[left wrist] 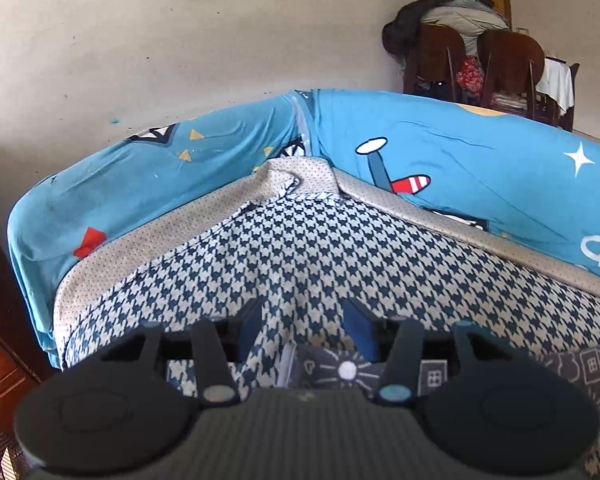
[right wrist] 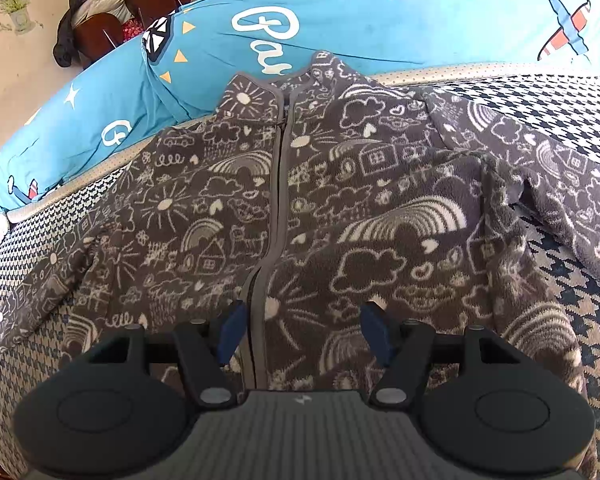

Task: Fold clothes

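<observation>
A sofa seat covered in a blue-and-cream houndstooth cloth (right wrist: 572, 284) fills the lower part of both views. A grey fleece jacket (right wrist: 340, 216) with white doodle print is spread flat on it, zip up the centre, collar toward the top. Blue printed back cushions (left wrist: 480, 152) are seen along the upper edge
</observation>
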`<state>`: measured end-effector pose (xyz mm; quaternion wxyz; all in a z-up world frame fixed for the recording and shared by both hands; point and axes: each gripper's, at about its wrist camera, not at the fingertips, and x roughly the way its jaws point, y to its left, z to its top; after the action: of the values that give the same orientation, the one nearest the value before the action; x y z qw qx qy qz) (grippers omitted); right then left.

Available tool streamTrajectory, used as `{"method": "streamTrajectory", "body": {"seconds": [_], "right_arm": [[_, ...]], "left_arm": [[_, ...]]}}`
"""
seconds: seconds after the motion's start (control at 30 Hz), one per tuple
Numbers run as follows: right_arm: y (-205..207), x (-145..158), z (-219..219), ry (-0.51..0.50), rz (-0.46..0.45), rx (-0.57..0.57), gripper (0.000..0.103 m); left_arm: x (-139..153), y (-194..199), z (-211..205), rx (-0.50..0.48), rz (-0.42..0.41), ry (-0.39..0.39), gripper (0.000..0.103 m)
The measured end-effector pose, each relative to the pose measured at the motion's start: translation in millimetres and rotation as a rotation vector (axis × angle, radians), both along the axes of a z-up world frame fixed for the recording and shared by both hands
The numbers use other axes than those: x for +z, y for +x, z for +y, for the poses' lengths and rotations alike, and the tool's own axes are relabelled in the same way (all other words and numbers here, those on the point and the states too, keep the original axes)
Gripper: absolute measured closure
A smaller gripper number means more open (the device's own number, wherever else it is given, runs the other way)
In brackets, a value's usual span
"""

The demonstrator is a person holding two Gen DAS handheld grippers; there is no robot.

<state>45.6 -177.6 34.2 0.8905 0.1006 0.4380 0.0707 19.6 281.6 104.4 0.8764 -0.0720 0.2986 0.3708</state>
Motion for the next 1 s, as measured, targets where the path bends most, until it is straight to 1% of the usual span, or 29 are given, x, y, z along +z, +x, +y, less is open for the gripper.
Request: {"method": "streamTrajectory", "body": {"seconds": [0.1, 0.33, 0.4, 0.6, 0.73, 0.93, 1.0], "right_arm": [[0, 0, 0, 0.003, 0.002, -0.001, 0.04], [-1, 0, 1, 0.006, 0.003, 0.0, 0.039], [-1, -1, 0, 0.008, 0.005, 0.002, 0.039], [-1, 0, 0, 0.013, 0.009, 0.008, 0.039], [-1, 0, 0, 0.021, 0.008, 0.016, 0.039], [-1, 0, -2, 0.034, 0.002, 0.024, 0.039], [-1, 0, -2, 0.038, 0.007, 0.024, 0.039]], "left_arm": [[-4, 9, -17, -0.072, 0.004, -0.011, 0.056], [-10, 25, -65, -0.222, 0.016, 0.012, 0.051], [-13, 29, -77, -0.269, 0.016, 0.009, 0.049], [-19, 43, -109, -0.377, 0.008, -0.011, 0.049], [-25, 51, -127, -0.434, 0.011, -0.011, 0.049], [-34, 65, -151, -0.505, 0.016, -0.019, 0.045], [-37, 70, -158, -0.52, 0.012, -0.025, 0.041]]}}
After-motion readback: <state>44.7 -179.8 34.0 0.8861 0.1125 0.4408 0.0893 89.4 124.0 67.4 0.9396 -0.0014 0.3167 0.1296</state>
